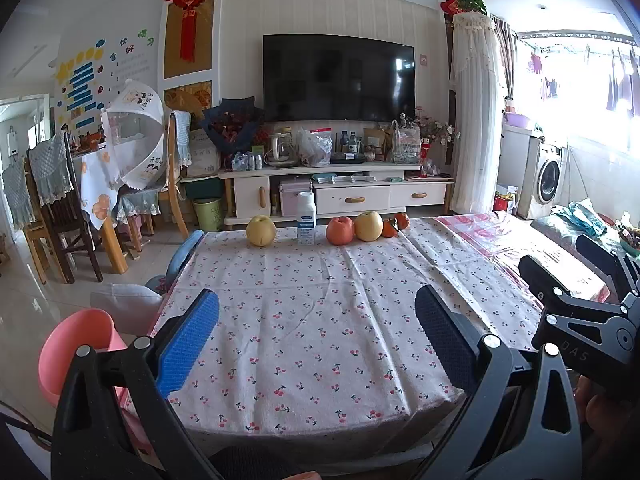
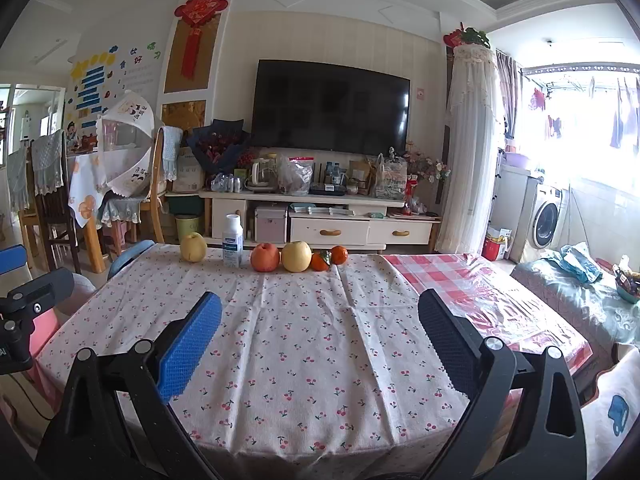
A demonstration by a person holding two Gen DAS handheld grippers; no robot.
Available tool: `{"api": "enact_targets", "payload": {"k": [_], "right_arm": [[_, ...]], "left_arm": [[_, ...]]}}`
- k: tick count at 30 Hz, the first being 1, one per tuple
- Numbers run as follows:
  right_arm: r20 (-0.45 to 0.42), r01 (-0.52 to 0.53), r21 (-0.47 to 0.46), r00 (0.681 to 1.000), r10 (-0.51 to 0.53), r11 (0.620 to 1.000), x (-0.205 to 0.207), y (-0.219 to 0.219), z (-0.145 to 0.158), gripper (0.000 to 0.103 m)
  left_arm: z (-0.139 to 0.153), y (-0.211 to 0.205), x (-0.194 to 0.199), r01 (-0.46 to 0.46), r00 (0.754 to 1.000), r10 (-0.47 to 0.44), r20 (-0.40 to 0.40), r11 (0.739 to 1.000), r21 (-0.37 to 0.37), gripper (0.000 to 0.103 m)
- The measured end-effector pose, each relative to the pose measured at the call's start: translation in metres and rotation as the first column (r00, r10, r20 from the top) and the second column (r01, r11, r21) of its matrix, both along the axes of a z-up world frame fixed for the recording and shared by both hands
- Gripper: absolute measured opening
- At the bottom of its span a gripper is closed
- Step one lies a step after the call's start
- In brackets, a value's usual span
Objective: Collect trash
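Both claws hang released over the near edge of the cherry-print tablecloth (image 1: 320,320), gripping nothing: the left gripper (image 1: 316,344) and the right gripper (image 2: 320,344) each have their pads spread wide. The white bottle (image 1: 306,218) stands upright at the far edge, well apart from both, between a yellow pear (image 1: 261,230) and a red apple (image 1: 340,230). Only the left view shows the pink bin (image 1: 76,344) beside the table's near left corner. The right view alone takes in the sofa's patterned cushion (image 2: 616,412).
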State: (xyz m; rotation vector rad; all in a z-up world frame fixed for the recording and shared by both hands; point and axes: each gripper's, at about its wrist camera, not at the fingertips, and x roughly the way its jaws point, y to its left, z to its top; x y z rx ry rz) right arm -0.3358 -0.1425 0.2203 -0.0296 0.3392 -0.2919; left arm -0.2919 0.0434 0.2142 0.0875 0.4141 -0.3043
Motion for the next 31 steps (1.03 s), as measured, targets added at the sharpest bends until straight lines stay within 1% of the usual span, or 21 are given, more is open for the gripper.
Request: {"api": "enact_targets", "payload": {"k": [11, 19, 21, 24, 27, 28, 30, 31], "right_arm": [[-0.023, -0.004, 0.016, 1.000, 0.004, 1.000, 0.010, -0.004, -0.008, 0.097], [-0.054, -0.006, 0.041, 0.998, 0.009, 0.999, 0.030, -0.010, -0.025, 0.097], [-0.067, -0.011, 0.051, 0.998, 0.014, 0.999, 0.038, -0.012, -0.031, 0.097], [-0.105, -0.024, 0.080, 0.994, 0.032, 0.996, 0.057, -0.018, -0.043, 0.097], [-0.151, -0.019, 0.118, 0.988, 0.037, 0.993, 0.084, -0.028, -0.056, 0.097], [-0.164, -0.016, 0.126, 0.986, 0.037, 0.992, 0.091, -0.032, -0.060, 0.097], [-0.217, -0.003, 0.138, 0.976, 0.033, 0.990, 0.116, -0.039, -0.075, 0.097], [-0.237, 0.002, 0.144, 0.971, 0.032, 0.990, 0.125, -0.041, -0.081, 0.097]], "left_arm": [[-0.005, -0.005, 0.010, -0.006, 1.000, 0.006, -0.017, 1.000, 0.015, 0.099], [-0.020, -0.014, 0.028, 0.010, 0.999, -0.009, -0.036, 1.000, 0.019, 0.099], [-0.027, -0.017, 0.036, 0.013, 0.999, -0.011, -0.053, 1.000, 0.022, 0.099], [-0.041, -0.022, 0.054, 0.010, 0.994, -0.008, -0.110, 1.000, 0.020, 0.099], [-0.061, -0.027, 0.083, -0.022, 0.983, 0.025, -0.179, 1.000, 0.020, 0.099], [-0.068, -0.028, 0.094, -0.034, 0.979, 0.037, -0.203, 0.999, 0.020, 0.099], [-0.081, -0.031, 0.111, -0.046, 0.969, 0.049, -0.244, 0.999, 0.021, 0.099], [-0.092, -0.035, 0.127, -0.055, 0.958, 0.061, -0.280, 0.998, 0.029, 0.099]]}}
